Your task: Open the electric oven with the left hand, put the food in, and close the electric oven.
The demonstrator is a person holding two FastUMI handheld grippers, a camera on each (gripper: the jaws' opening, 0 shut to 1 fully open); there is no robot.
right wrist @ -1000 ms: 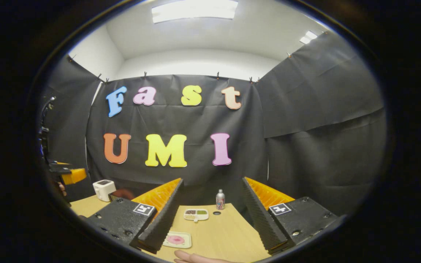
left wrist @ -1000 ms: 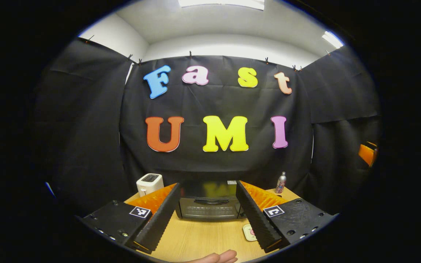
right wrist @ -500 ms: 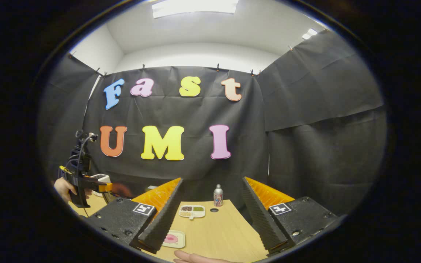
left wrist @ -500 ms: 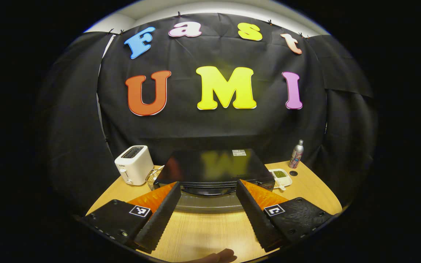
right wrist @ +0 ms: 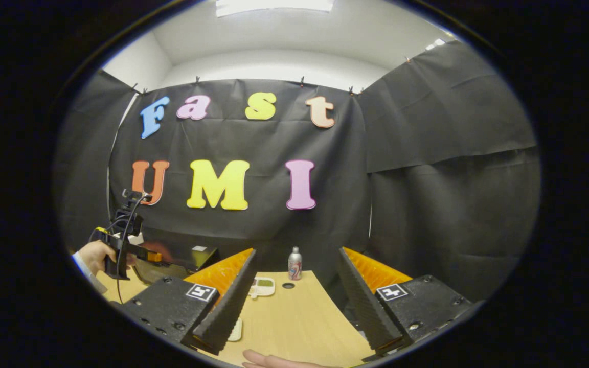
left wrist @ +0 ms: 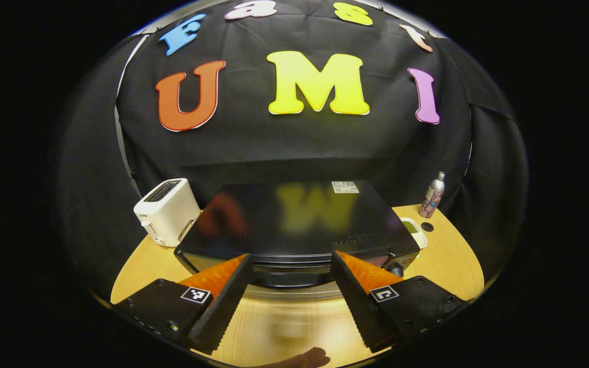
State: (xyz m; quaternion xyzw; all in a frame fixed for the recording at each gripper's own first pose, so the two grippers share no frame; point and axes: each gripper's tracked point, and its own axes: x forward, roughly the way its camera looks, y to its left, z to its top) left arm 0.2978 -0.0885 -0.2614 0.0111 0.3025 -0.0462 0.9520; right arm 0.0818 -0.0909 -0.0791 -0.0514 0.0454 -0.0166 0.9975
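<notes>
In the left gripper view, the left gripper (left wrist: pixel 290 266) gapes wide and empty at lower centre, just before the closed glossy black electric oven (left wrist: pixel 294 225) on the wooden table (left wrist: pixel 453 260). The right gripper (right wrist: pixel 294 266) is likewise spread, holding nothing.

One oven (left wrist: pixel 294 225), one toaster (left wrist: pixel 166 210) (white), one bottle (left wrist: pixel 433 194).

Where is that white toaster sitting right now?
In the left gripper view, the white toaster stands at the wooden table's back left, just left of the black electric oven.
</notes>
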